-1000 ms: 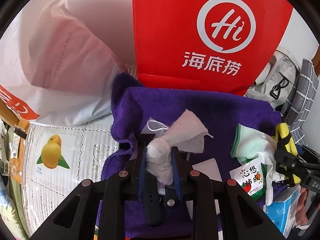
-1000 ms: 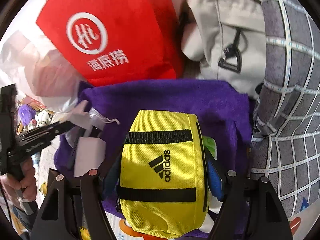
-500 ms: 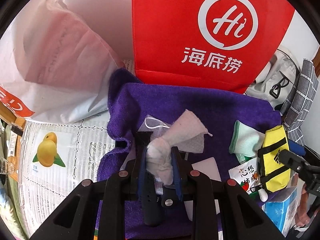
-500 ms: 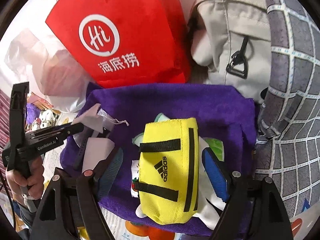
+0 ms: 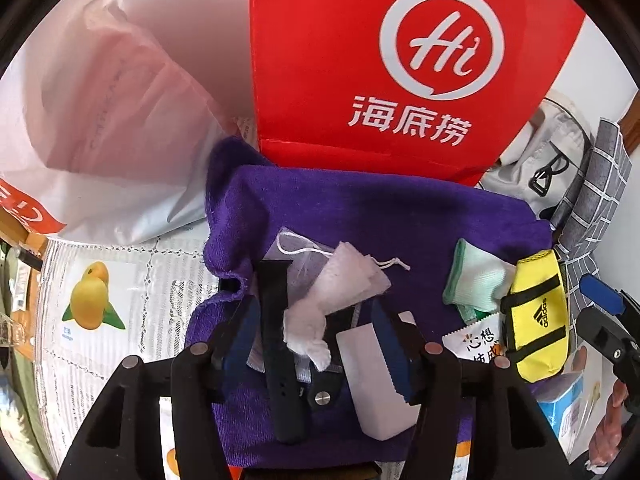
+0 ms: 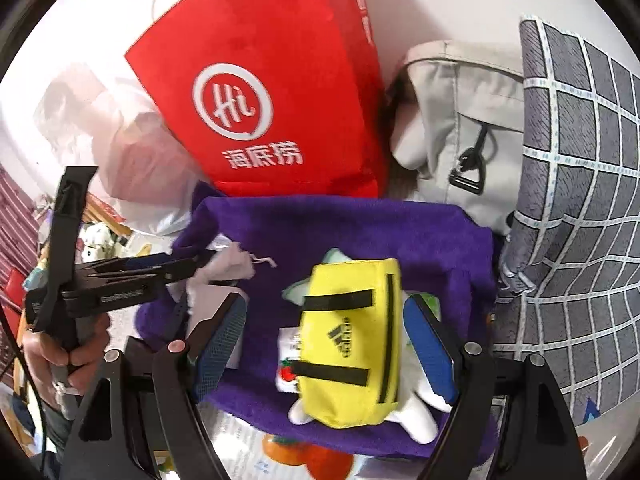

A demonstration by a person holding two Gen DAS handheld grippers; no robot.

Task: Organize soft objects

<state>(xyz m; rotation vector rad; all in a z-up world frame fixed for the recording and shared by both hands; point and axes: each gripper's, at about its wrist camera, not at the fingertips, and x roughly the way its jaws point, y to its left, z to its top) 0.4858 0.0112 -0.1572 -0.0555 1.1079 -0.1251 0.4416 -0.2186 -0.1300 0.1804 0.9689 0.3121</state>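
Left claw (image 5: 316,336) just opening, cloth (image 5: 320,316) loose

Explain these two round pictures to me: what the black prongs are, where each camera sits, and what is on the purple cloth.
No robot here: a person holds a hand tool in each hand, each ending in a two-fingered claw with a fisheye camera looking along its fingers. One picture is from the left claw, the other from the right claw. Both look down on a purple towel. The left claw's jaws have just been opening; a crumpled white cloth lies between them, not gripped. The right claw is open around a yellow pouch, which rests on the towel. A red paper bag stands behind.
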